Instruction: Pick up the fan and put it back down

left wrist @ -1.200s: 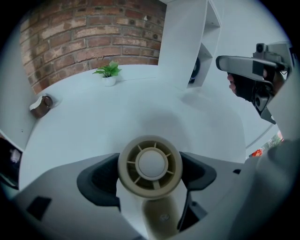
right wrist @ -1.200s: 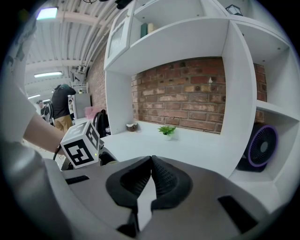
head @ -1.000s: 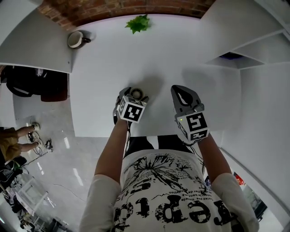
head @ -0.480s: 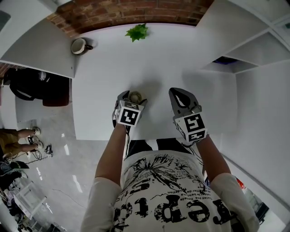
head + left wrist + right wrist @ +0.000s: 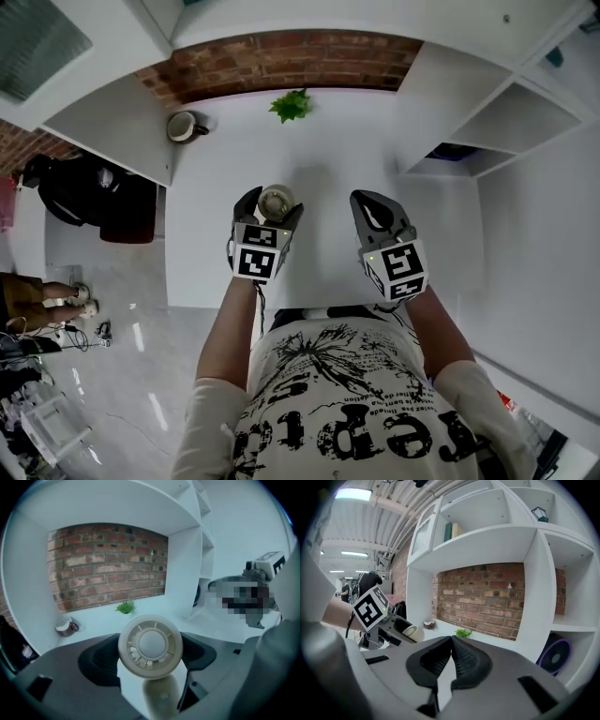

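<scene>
The pick-up looks done, with the left gripper (image 5: pixel 271 205) clamping the small beige fan (image 5: pixel 150 646) between its jaws; setting it down remains; the right gripper (image 5: pixel 451 645) is closed and empty.

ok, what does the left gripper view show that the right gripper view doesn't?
Left only: the fan grille face-on, clamped in the left claw. Right only: the right claw shut on nothing, a purple fan in a shelf cubby, and books on an upper shelf. Both: the plant, the mug and the brick wall at the back.
</scene>
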`<move>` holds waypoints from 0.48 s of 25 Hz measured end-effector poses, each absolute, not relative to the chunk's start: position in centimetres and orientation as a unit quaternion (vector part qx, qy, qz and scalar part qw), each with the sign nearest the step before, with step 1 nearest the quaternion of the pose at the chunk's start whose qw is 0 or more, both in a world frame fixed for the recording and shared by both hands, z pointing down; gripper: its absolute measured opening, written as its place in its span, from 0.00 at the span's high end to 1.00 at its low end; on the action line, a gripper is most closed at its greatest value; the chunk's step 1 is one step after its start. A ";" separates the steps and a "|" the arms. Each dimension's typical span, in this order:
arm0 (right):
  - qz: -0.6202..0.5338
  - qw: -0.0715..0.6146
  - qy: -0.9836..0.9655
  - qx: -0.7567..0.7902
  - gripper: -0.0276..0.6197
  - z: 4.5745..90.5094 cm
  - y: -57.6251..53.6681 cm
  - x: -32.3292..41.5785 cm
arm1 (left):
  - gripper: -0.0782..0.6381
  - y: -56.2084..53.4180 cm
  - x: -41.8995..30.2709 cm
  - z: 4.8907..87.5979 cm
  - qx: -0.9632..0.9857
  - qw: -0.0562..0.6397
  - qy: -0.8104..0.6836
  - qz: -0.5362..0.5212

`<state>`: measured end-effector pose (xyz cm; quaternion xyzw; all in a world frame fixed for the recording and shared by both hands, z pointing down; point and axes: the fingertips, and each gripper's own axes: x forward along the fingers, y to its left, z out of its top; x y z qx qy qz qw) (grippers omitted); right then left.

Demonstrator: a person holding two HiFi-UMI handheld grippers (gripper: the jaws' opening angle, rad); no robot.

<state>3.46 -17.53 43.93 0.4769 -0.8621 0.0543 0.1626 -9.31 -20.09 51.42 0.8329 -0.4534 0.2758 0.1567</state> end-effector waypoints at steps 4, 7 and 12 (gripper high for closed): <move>0.037 0.145 -0.864 0.481 0.93 41.5 -17.5 3.4 | 0.36 -20.3 -9.7 46.2 0.844 0.114 -0.471 0.230; 0.016 0.129 -0.867 0.481 0.93 39.6 -17.8 3.4 | 0.36 -20.4 -10.1 42.3 0.851 0.078 -0.485 0.188; -0.009 0.100 -0.869 0.485 0.93 36.6 -17.9 3.5 | 0.36 -19.5 -10.8 36.3 0.855 0.021 -0.504 0.120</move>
